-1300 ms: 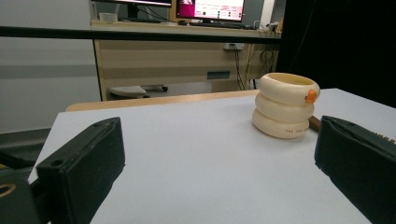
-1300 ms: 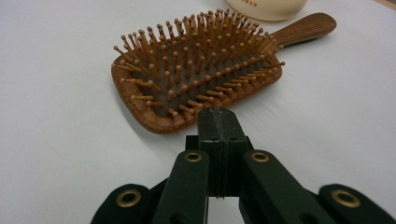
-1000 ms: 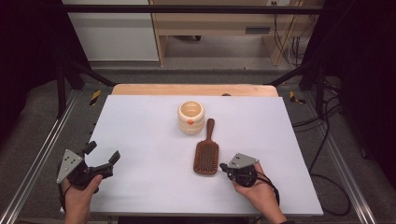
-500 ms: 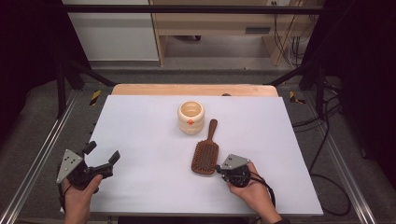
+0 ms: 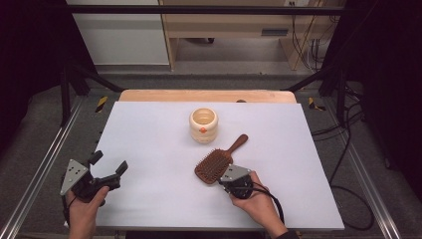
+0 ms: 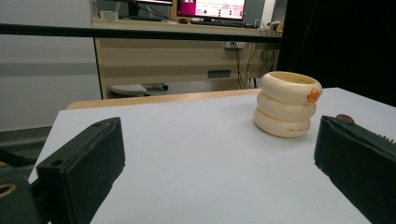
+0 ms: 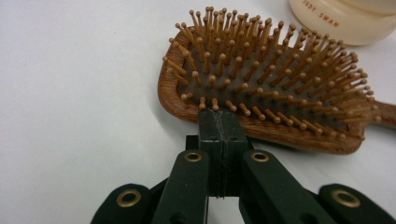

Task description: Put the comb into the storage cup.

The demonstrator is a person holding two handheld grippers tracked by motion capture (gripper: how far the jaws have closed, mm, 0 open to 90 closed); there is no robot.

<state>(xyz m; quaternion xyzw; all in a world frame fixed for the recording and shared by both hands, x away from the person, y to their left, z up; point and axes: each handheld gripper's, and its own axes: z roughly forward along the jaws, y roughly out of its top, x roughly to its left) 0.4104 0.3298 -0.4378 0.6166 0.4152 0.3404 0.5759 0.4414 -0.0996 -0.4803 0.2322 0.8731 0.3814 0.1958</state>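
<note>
Wooden hairbrush lies bristles-up near-centre, just near of the cream cup: rigid, probably light, best pinched at the handle; right gripper closed against its rim, left gripper wide, empty.

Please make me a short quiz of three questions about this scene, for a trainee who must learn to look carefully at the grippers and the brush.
1. True or false: the left gripper has its jaws open.
2. What do the tips of the right gripper touch? A) nothing at all B) the rim of the hairbrush head C) the brush's handle
3. Fill in: the hairbrush lies with its bristles facing ____.
Key: 1 true; 2 B; 3 up.
</note>
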